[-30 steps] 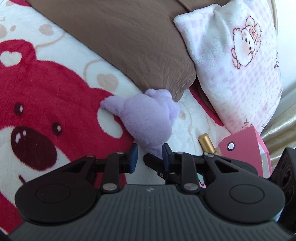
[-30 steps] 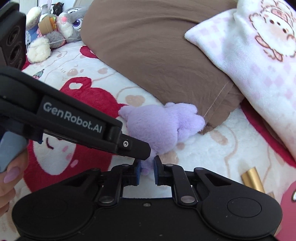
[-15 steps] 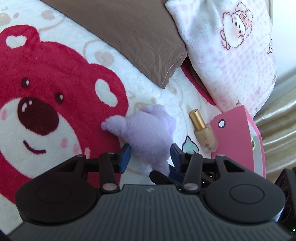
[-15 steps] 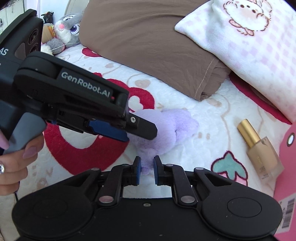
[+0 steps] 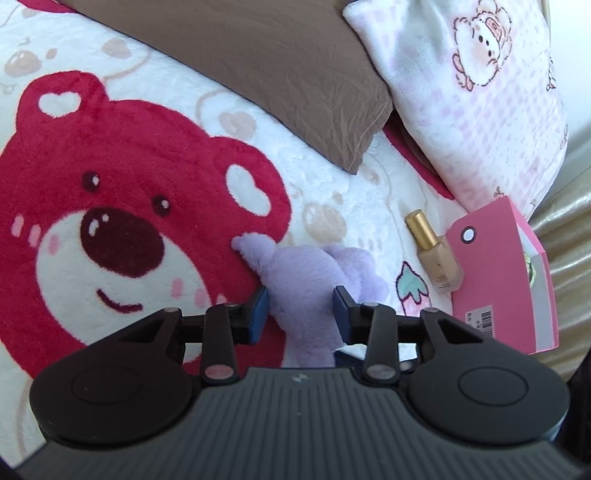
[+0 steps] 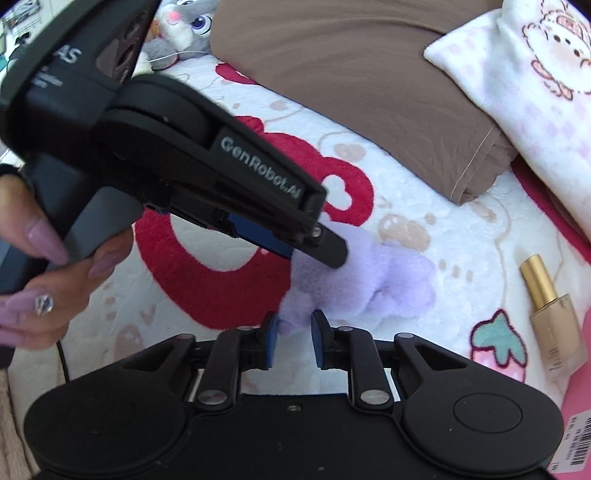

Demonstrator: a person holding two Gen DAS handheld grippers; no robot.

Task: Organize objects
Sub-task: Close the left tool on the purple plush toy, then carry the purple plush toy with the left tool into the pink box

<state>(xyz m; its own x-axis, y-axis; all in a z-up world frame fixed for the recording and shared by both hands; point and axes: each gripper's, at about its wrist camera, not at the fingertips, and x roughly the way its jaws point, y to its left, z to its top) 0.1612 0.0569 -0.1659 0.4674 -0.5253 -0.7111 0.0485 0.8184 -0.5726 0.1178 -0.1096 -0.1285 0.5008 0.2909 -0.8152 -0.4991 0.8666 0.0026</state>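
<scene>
Purple plush toy (image 5: 314,280) lies on the red bear blanket (image 5: 122,155), just beside the printed bear's cheek, one stubby limb pointing up-left. Soft pile, no rigid core visible; it looks likely to compress and slip if pinched at a thin edge.

Left gripper (image 5: 300,314): blue pads (image 5: 258,310) straddle the toy's body, with plush filling the gap between them. Jaws have just been closing and appear to press lightly into the fur on both sides. Reads as a light pinch on the body.

Right gripper (image 6: 292,338): jaws have just been opening. A small tuft of the toy (image 6: 373,284) sits at the mouth of the gap, but the pads stand clear of it. Judged released, slightly spread.

Surroundings: foundation bottle with gold cap (image 5: 436,254) just right of the toy, leaning against a pink box (image 5: 498,280). Brown pillow (image 5: 258,62) and pink patterned pillow (image 5: 472,99) further back. A person's hand (image 6: 55,284) holds the left gripper's handle.

Notes for the step (judgement):
- Take the toy by its bulk, not a limb; deepen the left grip before lifting.
- Keep the right gripper clear so the two tools do not collide.
- Lift straight up, away from the bottle, to avoid knocking it.
- Destination not visible; possibly the plush pile at the far edge (image 6: 184,22).
</scene>
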